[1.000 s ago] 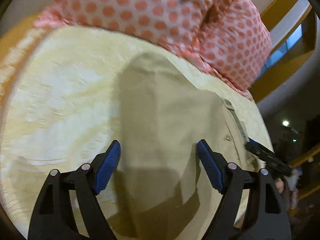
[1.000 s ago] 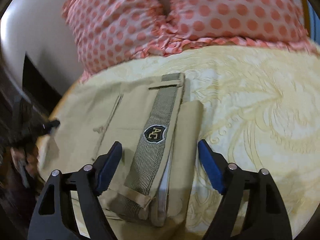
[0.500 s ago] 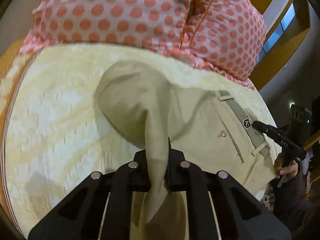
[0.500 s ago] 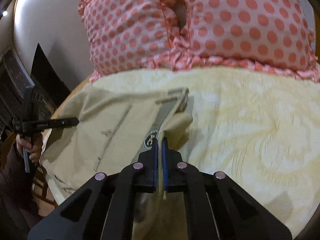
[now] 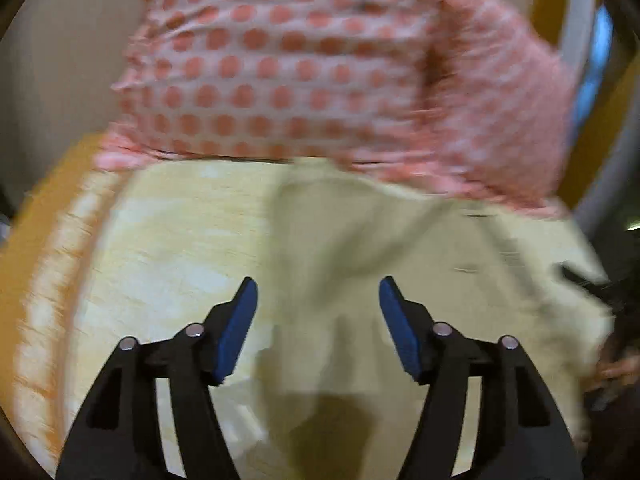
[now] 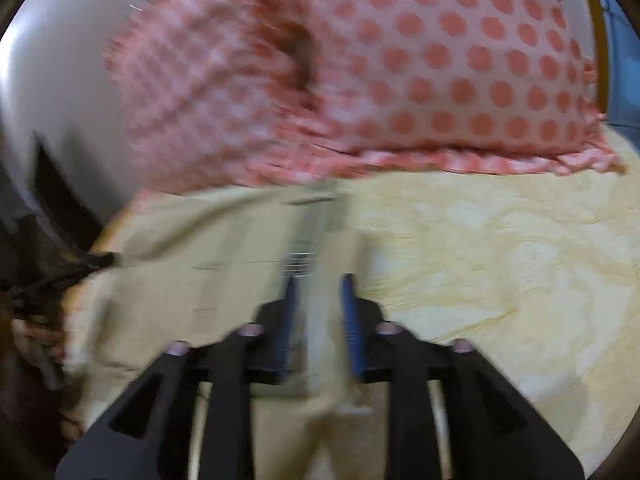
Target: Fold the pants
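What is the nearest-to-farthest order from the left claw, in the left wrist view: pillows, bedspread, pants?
1. Pants: directly beneath and between the left claw fingers.
2. Bedspread: bare part just left of the claw.
3. Pillows: farthest, at the head of the bed.

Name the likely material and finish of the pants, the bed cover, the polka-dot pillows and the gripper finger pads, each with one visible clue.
Pants: probably matte woven cotton, khaki; they crease softly.
Bed cover: cream-yellow fabric with a faint swirling pattern, perhaps woven in; blur hides more.
Pillows: soft printed cloth, pink with coral dots, frilled edge.
Finger pads: blue, matte, likely rubber or foam.
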Available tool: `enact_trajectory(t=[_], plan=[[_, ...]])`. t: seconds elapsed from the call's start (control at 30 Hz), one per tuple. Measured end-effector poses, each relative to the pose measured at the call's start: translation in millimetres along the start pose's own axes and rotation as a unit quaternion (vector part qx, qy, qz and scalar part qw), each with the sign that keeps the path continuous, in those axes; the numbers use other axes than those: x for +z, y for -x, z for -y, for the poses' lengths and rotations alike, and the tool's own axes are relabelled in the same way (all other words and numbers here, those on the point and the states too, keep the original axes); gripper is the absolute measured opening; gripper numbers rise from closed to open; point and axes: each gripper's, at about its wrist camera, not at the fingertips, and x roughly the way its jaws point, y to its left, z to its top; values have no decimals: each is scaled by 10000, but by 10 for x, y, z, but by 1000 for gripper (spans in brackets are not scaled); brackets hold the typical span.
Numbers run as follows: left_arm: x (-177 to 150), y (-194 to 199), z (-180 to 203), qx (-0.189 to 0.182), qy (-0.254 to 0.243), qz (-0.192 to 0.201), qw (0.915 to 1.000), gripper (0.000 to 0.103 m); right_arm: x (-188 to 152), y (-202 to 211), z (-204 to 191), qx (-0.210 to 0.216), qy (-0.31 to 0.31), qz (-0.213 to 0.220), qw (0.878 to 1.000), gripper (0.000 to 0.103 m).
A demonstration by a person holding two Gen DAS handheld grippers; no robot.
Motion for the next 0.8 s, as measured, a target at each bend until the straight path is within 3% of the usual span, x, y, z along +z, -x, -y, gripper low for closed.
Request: enact_trajectory(t=[0.07,0.13,0.17,0.23,0.3,0.37,0.4,0.53,0.67,0.8], plan=[[-124,-73,160,-363,-141,-282,9988,73,-108,-126,-120,81,104,-312,9994,75],[-225,-283,258,-158,-289,-670,9972,73,-223,-418,-131,-317,120,-945,9949,77],[-273,-411,286,93,-384,-838,9957,71,-250,-399,-171,-476,256,-750,9957,78],[-358,-404,382,430,-599,-703,9948,71,-306,-346,-259,-946,242,-863,9915,82],[-479,-162,486,379,-639,-559,9957,75,-447,-167,-365,-775,215,-638,9947,89],[-668,77,499,236,-535,-359,9976,95,-735,13,-483,-807,202,-378,9958,98],[-789,189,498,278,-458,-256,9982,97,-828,39,-519,-860,206,-334,9955,98],[-1189,429,478,565,-204,-66,9982,97,-1197,158,-685,-1350,254,-31,9905,98],[-1428,431,408,638,55,-191,9978,99,-1273,109,-815,-1668,272,96,9856,98],[-1549,385,546,1238,-458,-131,9912,101,-1413,19,-1008,-2132,675,139,9746,102]])
